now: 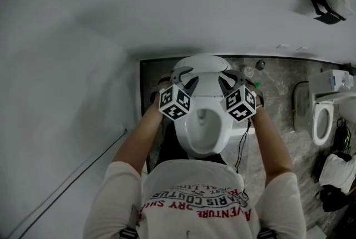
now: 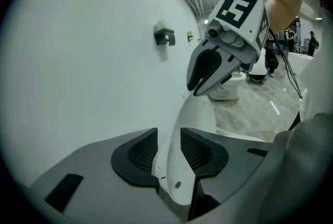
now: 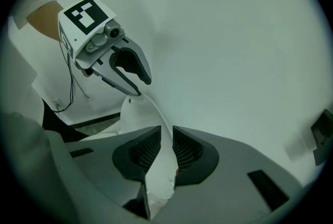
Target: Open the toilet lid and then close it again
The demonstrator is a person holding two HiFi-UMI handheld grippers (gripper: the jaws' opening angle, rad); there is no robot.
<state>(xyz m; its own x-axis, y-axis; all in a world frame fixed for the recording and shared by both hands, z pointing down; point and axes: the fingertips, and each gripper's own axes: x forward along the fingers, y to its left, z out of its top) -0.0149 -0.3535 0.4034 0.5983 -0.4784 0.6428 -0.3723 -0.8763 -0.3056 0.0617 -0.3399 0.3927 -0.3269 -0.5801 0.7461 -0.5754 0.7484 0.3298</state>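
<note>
The white toilet lid (image 1: pixel 201 64) stands raised above the open bowl (image 1: pixel 203 128), close to the wall. My left gripper (image 1: pixel 182 78) is at the lid's left edge and my right gripper (image 1: pixel 229 78) at its right edge. In the left gripper view the jaws (image 2: pixel 169 147) stand apart with the lid's rim (image 2: pixel 196 113) running between the pads; I see no firm press. In the right gripper view the jaws (image 3: pixel 166 147) are narrow and the pads lie against the thin lid rim (image 3: pixel 139 111) on both sides. Each view shows the other gripper (image 2: pixel 208 74) (image 3: pixel 130 73) farther along the rim.
A white wall (image 1: pixel 83 65) stands right behind and to the left of the toilet. A black holder (image 1: pixel 328 7) hangs on it. A second toilet (image 1: pixel 322 121) stands at the right on the marble floor (image 1: pixel 278 82), with dark bags (image 1: pixel 334 179) beside it. A cable (image 1: pixel 72 177) runs along the wall.
</note>
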